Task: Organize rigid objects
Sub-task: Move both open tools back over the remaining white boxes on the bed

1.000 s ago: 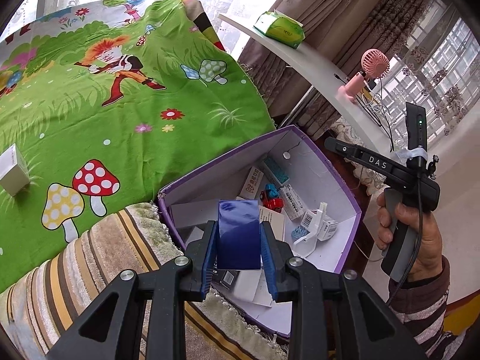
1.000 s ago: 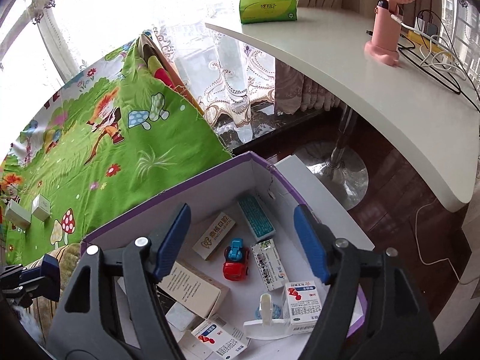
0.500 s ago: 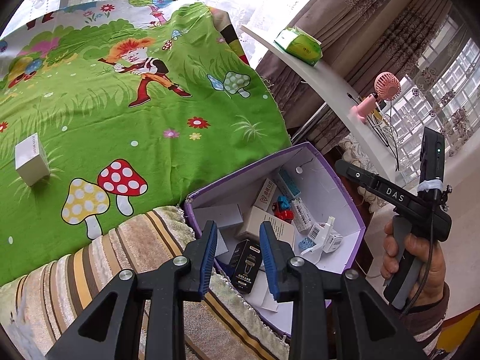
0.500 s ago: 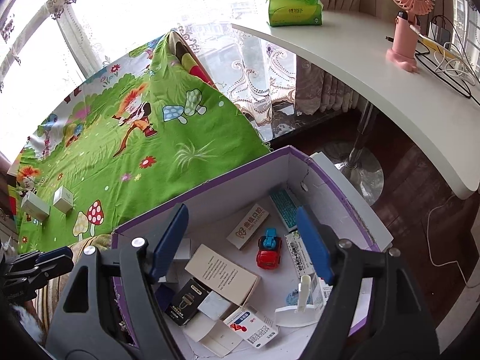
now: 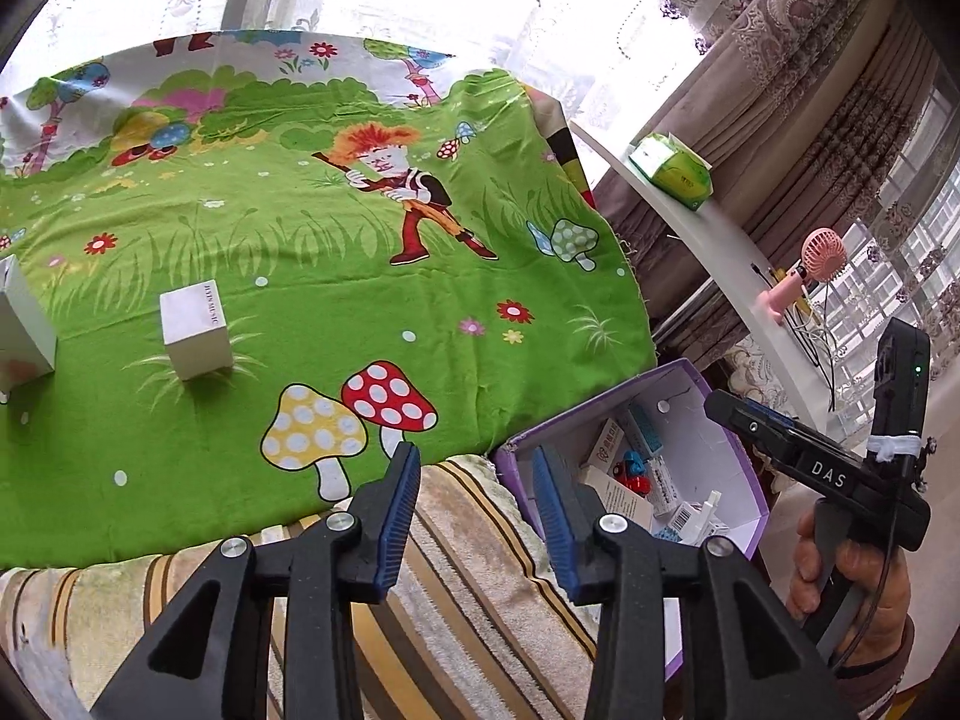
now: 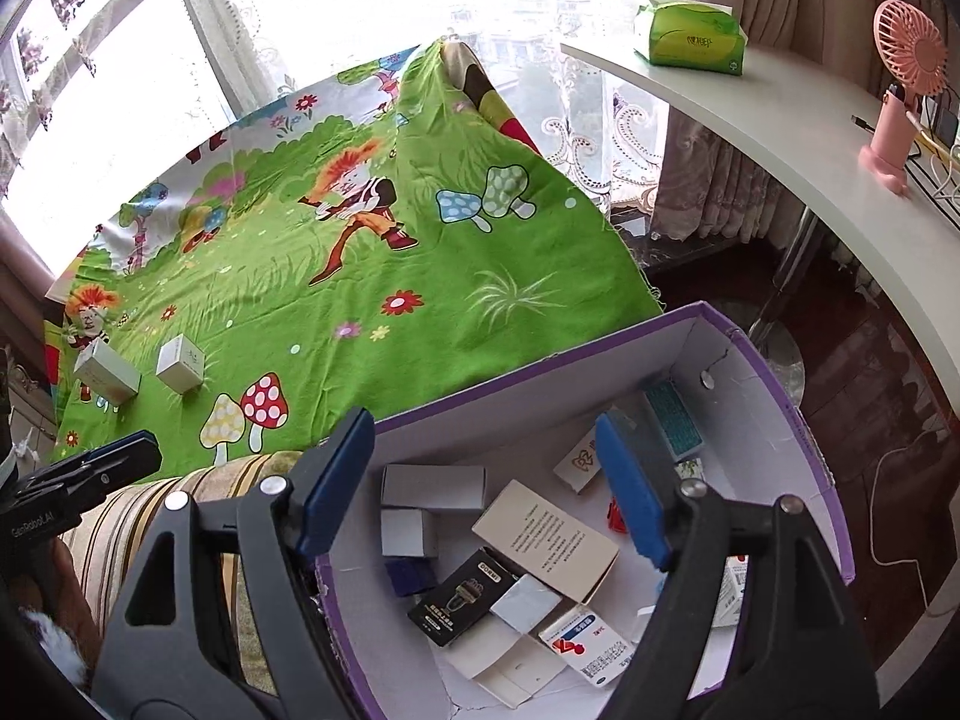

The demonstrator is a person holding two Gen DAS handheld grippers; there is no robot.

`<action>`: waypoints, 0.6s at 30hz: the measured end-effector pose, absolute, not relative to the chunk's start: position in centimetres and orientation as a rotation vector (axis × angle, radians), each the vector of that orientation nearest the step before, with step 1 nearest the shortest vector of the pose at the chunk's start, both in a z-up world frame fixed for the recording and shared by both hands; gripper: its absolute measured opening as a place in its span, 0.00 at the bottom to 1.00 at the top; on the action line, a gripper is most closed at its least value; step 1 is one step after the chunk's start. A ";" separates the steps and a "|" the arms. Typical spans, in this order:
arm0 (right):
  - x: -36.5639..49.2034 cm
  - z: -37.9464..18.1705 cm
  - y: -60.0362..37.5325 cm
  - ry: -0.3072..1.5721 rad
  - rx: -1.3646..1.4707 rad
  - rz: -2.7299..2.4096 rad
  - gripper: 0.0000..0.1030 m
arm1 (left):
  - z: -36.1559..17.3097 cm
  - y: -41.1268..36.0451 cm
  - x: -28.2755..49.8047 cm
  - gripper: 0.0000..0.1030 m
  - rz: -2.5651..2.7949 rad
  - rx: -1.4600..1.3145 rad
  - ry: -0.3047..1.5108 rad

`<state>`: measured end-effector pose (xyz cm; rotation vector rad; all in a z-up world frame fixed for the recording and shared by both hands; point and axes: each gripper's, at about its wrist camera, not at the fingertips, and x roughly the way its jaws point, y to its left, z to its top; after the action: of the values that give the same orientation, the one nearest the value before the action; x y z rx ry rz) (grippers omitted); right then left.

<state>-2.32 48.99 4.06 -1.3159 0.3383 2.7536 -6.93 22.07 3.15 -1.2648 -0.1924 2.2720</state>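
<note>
this was a home, likely a bedroom or living room: a cartoon mushroom-print sheet point(image 5: 336, 276) covered a bed, lace curtains point(image 6: 252, 30) hung at bright windows, and a curved white desk point(image 6: 774, 114) held a tissue pack point(image 6: 690, 39) and pink fan point(image 6: 900, 84).

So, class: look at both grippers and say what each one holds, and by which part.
Nothing is held. The left gripper has jaws opening with only the striped blanket behind them. The right gripper hangs open over the purple box, empty.
</note>
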 end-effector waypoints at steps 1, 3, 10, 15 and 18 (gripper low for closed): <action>-2.4 4.2 48.5 0.331 -1.319 2.763 0.77 | 3.3 21.6 -7.0 0.43 2.295 -1.256 -0.190; -2.6 4.4 47.5 0.325 -1.323 2.777 0.78 | 3.7 20.9 -7.2 0.46 2.337 -1.242 -0.179; -3.5 4.7 43.9 0.272 -1.356 2.831 0.79 | 4.3 18.4 -7.5 0.53 2.446 -1.212 -0.159; -4.4 4.9 41.5 0.244 -1.376 2.865 0.79 | 4.4 16.7 -7.9 0.57 2.507 -1.220 -0.163; -5.0 4.9 40.0 0.226 -1.390 2.886 0.80 | 4.5 15.7 -8.2 0.64 2.547 -1.220 -0.160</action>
<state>-5.01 40.01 4.92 -1.3903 0.2259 2.8862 -8.16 15.71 4.49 -1.2204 -0.1597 2.5475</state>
